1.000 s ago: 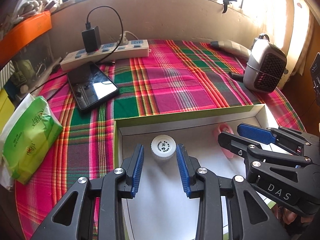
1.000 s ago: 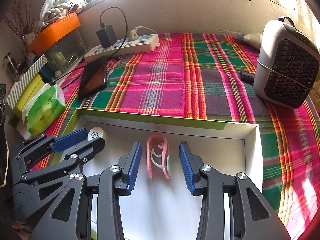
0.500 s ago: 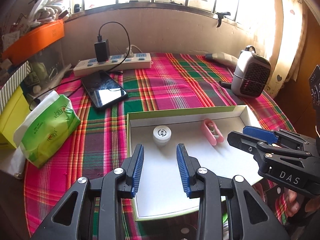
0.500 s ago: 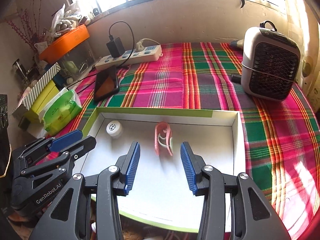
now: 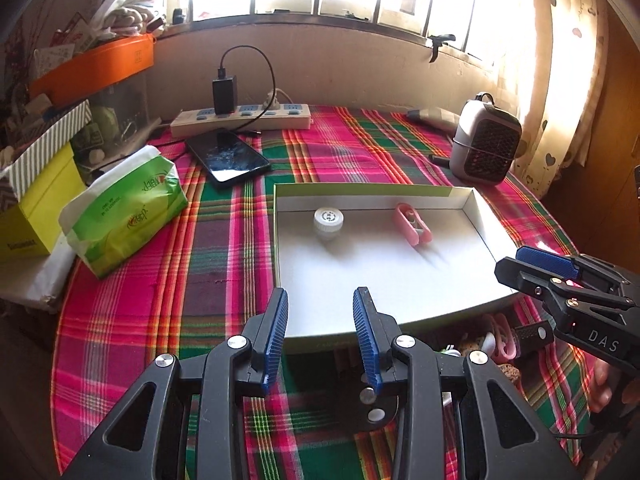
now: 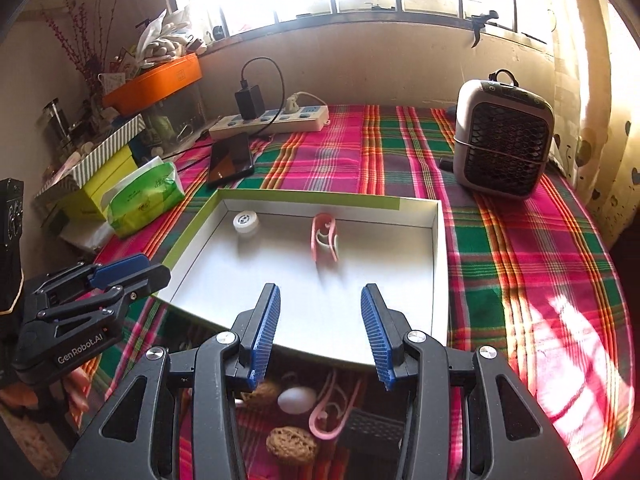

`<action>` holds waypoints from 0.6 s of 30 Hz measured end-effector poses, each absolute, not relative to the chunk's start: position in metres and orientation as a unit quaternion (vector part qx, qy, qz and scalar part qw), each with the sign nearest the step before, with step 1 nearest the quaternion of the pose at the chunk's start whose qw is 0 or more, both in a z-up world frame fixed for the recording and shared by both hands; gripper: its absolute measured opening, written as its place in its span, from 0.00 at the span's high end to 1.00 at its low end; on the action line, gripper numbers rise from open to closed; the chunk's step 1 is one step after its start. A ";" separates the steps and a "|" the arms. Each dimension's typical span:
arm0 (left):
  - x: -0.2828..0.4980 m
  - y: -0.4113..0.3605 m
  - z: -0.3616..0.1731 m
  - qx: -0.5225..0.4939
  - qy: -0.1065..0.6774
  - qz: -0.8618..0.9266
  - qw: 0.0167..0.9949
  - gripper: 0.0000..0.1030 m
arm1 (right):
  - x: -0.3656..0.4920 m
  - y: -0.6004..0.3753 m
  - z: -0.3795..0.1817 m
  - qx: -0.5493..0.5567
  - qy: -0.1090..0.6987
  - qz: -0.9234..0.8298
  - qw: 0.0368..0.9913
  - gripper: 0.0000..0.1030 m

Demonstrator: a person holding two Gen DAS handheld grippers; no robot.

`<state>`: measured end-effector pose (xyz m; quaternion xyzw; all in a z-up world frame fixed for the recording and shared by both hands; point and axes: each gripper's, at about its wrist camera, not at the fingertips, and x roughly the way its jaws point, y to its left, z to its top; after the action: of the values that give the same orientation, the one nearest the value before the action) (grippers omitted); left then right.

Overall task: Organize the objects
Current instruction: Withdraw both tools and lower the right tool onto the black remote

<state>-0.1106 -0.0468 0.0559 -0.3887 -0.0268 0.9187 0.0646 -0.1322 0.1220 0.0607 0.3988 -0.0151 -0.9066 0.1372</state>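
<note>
- White card lines the shallow tray (image 5: 476, 216), which has a green outer rim and lies on the plaid cloth (image 5: 224, 264) covering the table.
- 2 things sit inside the tray near its far wall: a small white bottle cap (image 5: 328, 219) toward the left and a pink clip (image 5: 413, 229) toward the right, well apart from each other.
- The left gripper (image 5: 320, 334) hangs over the tray's near edge with its 2 blue pads (image 5: 275, 336) parted and nothing between them.
- The right gripper (image 6: 320, 334) also sits at the tray's near edge, its jaws parted and empty; the clip lies ahead of it, untouched.
- Each gripper shows in the other's view, off to the side of the tray.
- In the right wrist view, below the tray's near edge, lie a white egg-shaped piece (image 6: 297, 399), 2 brown walnut-like lumps (image 6: 291, 446), a pink loop (image 6: 325, 420) and a black block (image 6: 374, 426).
- Beyond the tray: a dark phone (image 5: 228, 157), a white power strip (image 5: 240, 119) with a black charger plugged in, a green tissue pack (image 5: 124, 216) at left and a small grey heater (image 5: 486, 144) at right.
</note>
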 end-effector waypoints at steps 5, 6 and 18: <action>-0.095 -0.050 0.049 -0.392 -0.033 0.916 0.074 0.69 | -0.115 0.136 0.055 0.396 -0.017 -0.909 0.128 0.58; -0.093 -0.051 0.048 -0.394 -0.034 0.915 0.077 0.69 | -0.111 0.138 0.054 0.393 -0.017 -0.910 0.128 0.58; -0.075 -0.057 0.031 -0.404 -0.070 0.906 0.106 0.69 | -0.087 0.188 0.038 0.386 -0.045 -0.913 0.125 0.58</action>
<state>-0.0747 -0.0572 0.0308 -0.4038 -0.0702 0.9060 0.1058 -0.0868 0.1882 0.0380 0.3855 -0.0448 -0.9130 0.1255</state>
